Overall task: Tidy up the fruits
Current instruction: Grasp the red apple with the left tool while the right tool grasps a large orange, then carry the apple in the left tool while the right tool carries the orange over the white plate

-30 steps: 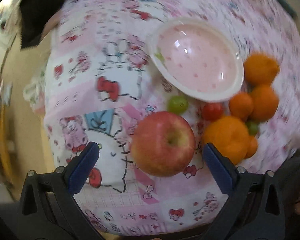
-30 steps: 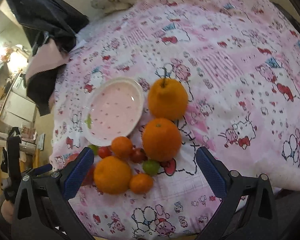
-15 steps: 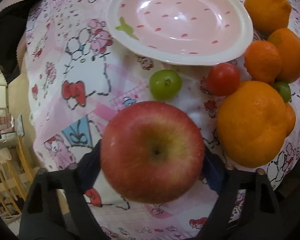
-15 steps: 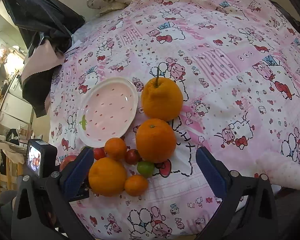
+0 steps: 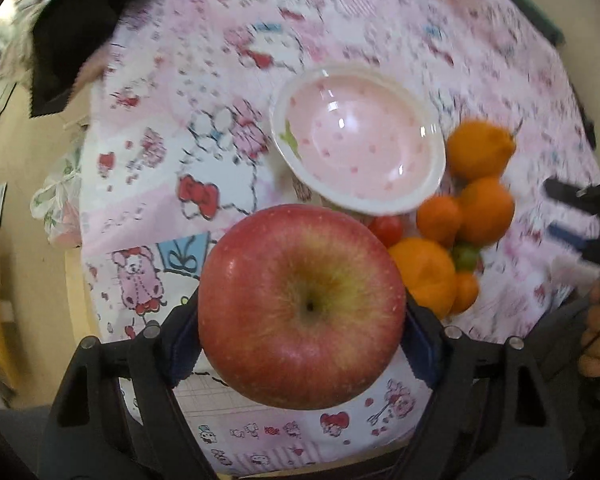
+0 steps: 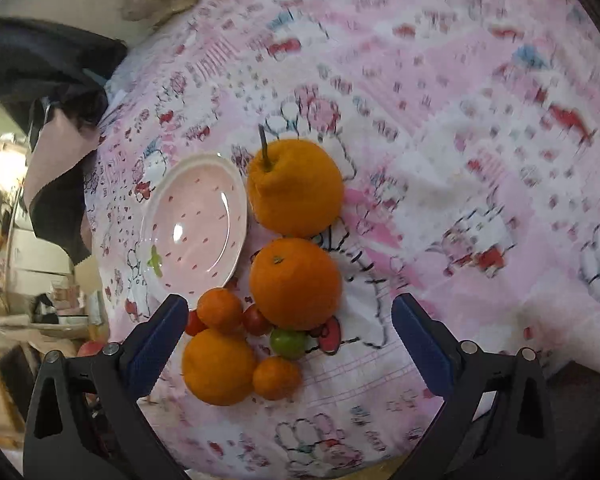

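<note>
While left gripper (image 5: 302, 334) clamps apple (image 5: 300, 306), bowl (image 5: 358, 204) partly hidden.

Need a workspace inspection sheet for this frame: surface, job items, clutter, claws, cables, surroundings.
Surface: pink cartoon-print cloth, wrinkled.
Job's things: red apple; empty pink bowl; stemmed orange fruit, big orange, three smaller oranges, two small red fruits and a green one bunched beside the bowl.
Clutter: dark cloth at the far left edge.
Grippers: left claw shut on the apple, lifted; right claw open above the fruit pile.
Cables: nothing seen.
Surroundings: blurred room and furniture to the left.
</note>
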